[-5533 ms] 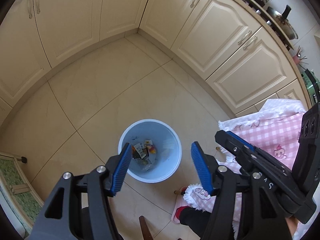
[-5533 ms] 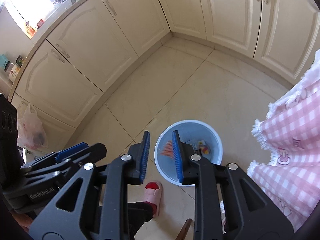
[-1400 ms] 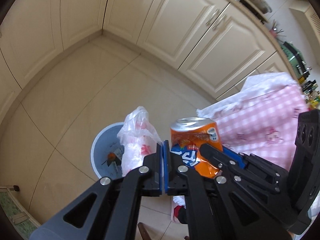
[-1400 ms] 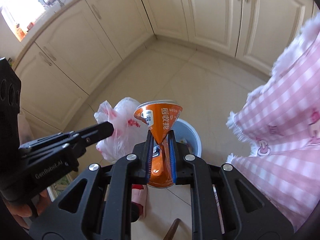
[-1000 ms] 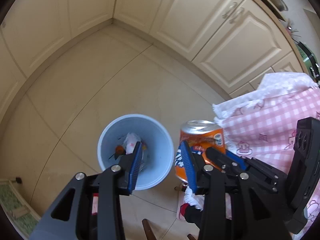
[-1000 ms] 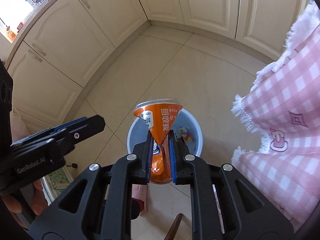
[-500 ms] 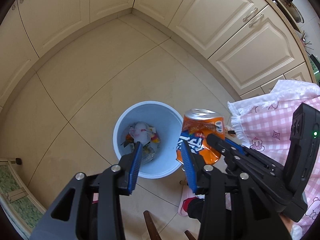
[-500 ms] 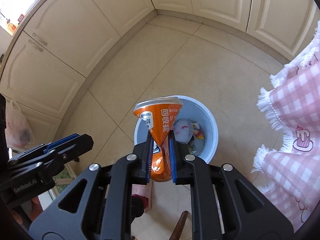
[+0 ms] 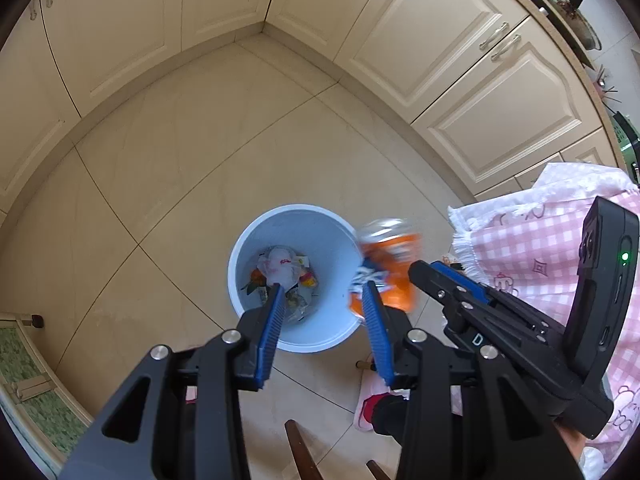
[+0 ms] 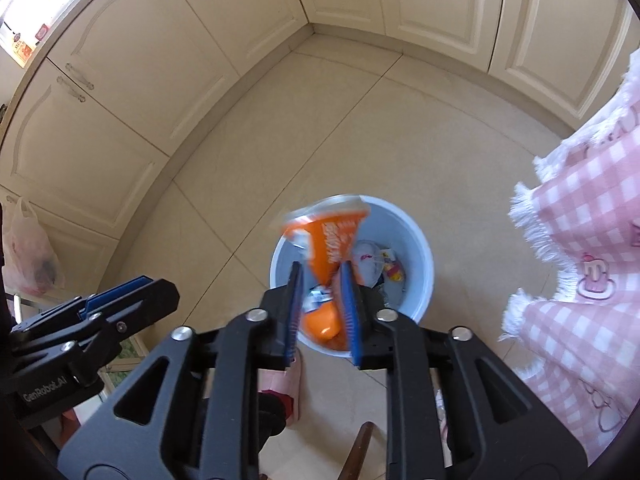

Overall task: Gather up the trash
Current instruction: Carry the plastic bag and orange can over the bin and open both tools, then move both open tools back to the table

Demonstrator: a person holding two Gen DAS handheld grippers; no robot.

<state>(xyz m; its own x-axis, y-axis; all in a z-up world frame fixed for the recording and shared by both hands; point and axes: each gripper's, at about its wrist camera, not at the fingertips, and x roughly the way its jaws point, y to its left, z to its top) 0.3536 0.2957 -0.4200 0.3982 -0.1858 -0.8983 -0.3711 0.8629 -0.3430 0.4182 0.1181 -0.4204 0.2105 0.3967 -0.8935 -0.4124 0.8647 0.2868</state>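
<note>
A dented orange soda can (image 10: 332, 236) hangs blurred between the pads of my right gripper (image 10: 320, 270). Its jaws are opening and the pads stand a little off the can. Below it on the floor is a light blue trash bin (image 10: 424, 248). In the left wrist view the can (image 9: 394, 264) sits over the right rim of the bin (image 9: 288, 210), beside the right gripper's fingers (image 9: 440, 276). My left gripper (image 9: 323, 292) is open over the bin with nothing between its pads. A white plastic bag (image 9: 280, 266) lies on the scraps inside.
A pink checked tablecloth (image 9: 540, 248) hangs at the right, close to the bin. Cream cabinets (image 9: 460, 60) line the far walls. A pink slipper (image 9: 370, 400) and a wooden chair part (image 9: 298, 452) are below the grippers. A filled plastic bag (image 10: 28, 256) hangs at the left.
The left gripper let go of the white bag, which now lies in the bin. The right jaws have spread, and the can has tilted and blurred over the bin.
</note>
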